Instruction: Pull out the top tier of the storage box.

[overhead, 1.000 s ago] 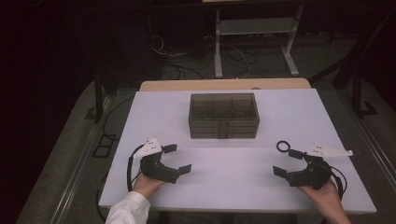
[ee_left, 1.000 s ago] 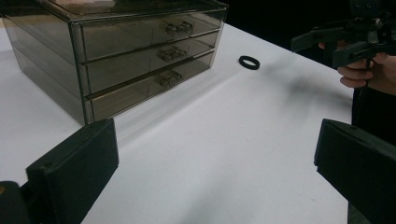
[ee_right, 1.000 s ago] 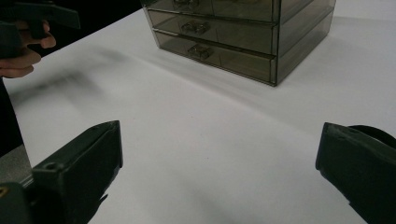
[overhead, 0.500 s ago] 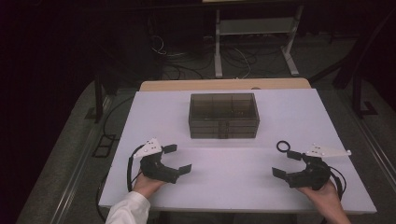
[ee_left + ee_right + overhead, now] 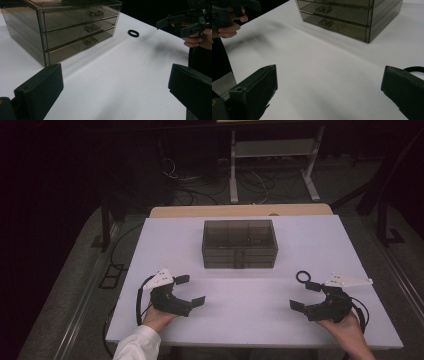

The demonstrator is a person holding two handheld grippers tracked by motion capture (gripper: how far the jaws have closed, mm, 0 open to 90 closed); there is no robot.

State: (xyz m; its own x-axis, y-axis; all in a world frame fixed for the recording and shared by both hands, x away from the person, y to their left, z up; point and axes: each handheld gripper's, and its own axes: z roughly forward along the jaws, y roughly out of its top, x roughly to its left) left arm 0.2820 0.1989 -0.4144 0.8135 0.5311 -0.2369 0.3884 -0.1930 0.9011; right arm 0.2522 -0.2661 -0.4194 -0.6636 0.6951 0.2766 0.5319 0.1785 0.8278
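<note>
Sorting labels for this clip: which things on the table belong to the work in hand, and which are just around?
In the work:
- black ring on the table, beside the right tongs
- drawer box, all drawers shut
- left tongs, open

Just around:
- table
- cables on the floor behind
- metal stand

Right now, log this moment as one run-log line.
left tongs: open, empty | right tongs: open, empty | ring: on table by right tongs | drawers: all shut
</note>
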